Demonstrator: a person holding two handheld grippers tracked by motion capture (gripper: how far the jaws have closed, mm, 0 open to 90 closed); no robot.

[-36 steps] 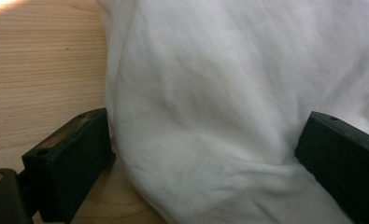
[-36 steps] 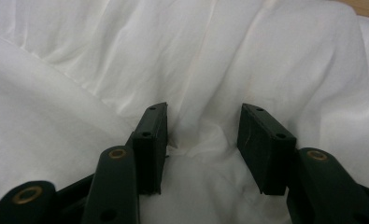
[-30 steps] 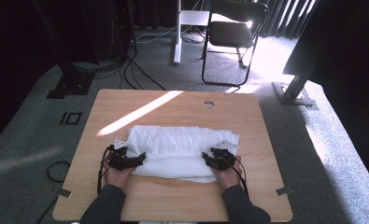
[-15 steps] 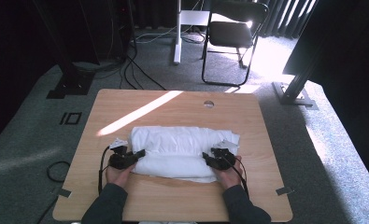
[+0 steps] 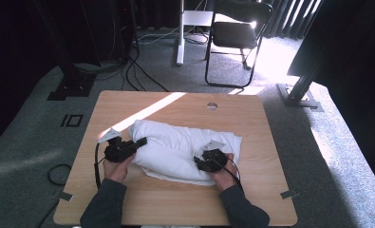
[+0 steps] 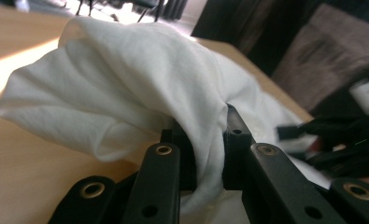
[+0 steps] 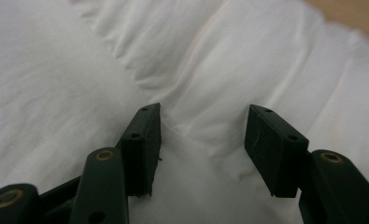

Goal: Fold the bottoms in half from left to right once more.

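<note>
White cloth (image 5: 185, 149) lies bunched on the wooden surface (image 5: 175, 204) between my two tongs. My left tongs (image 6: 205, 154) have just clamped down on its edge, a fold pinched tight between the jaws. My right tongs (image 7: 201, 140) have just been spreading, jaws apart with cloth beneath, gripping nothing.

The cloth (image 5: 180, 148) lies on the table (image 5: 175, 202), a chair (image 5: 235, 38) behind it.
</note>
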